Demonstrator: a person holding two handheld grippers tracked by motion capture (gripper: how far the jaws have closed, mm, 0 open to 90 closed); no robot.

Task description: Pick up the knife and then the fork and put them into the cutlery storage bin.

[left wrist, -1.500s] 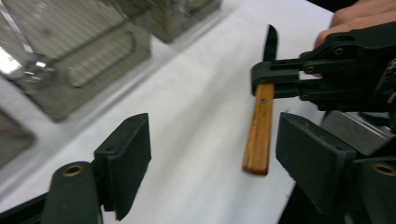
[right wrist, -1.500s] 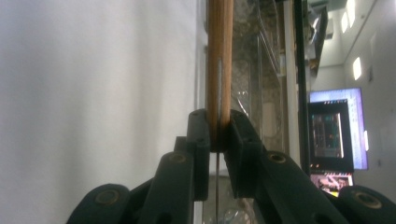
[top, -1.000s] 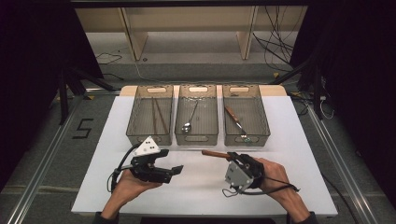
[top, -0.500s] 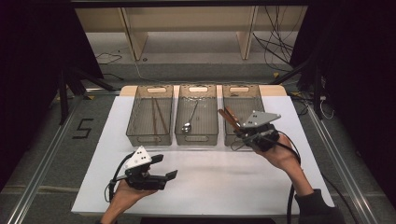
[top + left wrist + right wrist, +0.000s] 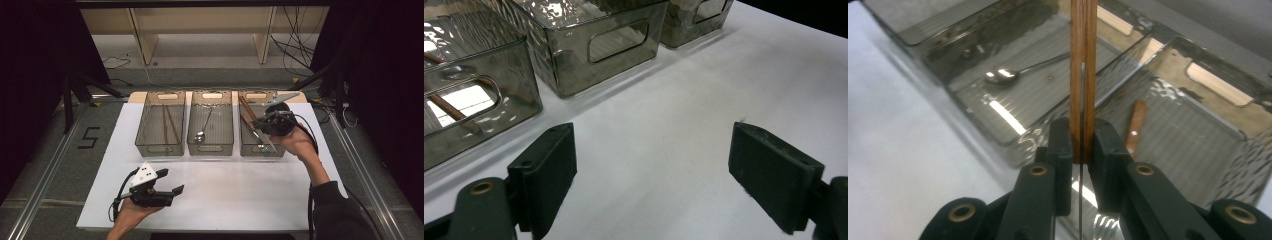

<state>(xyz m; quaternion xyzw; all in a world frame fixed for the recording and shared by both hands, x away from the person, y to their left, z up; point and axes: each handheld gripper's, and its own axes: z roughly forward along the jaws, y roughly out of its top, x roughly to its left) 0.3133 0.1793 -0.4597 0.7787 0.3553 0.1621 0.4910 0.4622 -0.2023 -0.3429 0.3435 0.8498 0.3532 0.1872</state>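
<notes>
The right gripper [image 5: 257, 122] hangs over the right-hand bin [image 5: 280, 150] of three clear bins on the white desk [image 5: 240, 190], its fingers [image 5: 1062, 150] closed narrow on a wooden-handled knife [image 5: 1083, 75]; in the right gripper view the brown handle runs straight up from between the pads and a thin blade edge shows below them, so the grip sits near where handle meets blade; a second knife [image 5: 1135, 125] with the same kind of handle already lies on the floor of that bin; the middle bin [image 5: 210, 149] holds a spoon [image 5: 202, 131] and the left bin [image 5: 160, 149] a pair of chopsticks [image 5: 169, 122]; the step in hand looks like dropping the knife in with its fellow; to do it well, lower the gripper until the knife is close to the bin floor, lay it roughly along the bin's length so neither end catches a wall, and keep it beside the lying knife rather than across it; open only once it is low, since a drop from height may bounce off the ribbed plastic; the left gripper [image 5: 172, 186] rests low over the near desk, fingers [image 5: 546, 170] wide apart with nothing between them, well clear of the work.
</notes>
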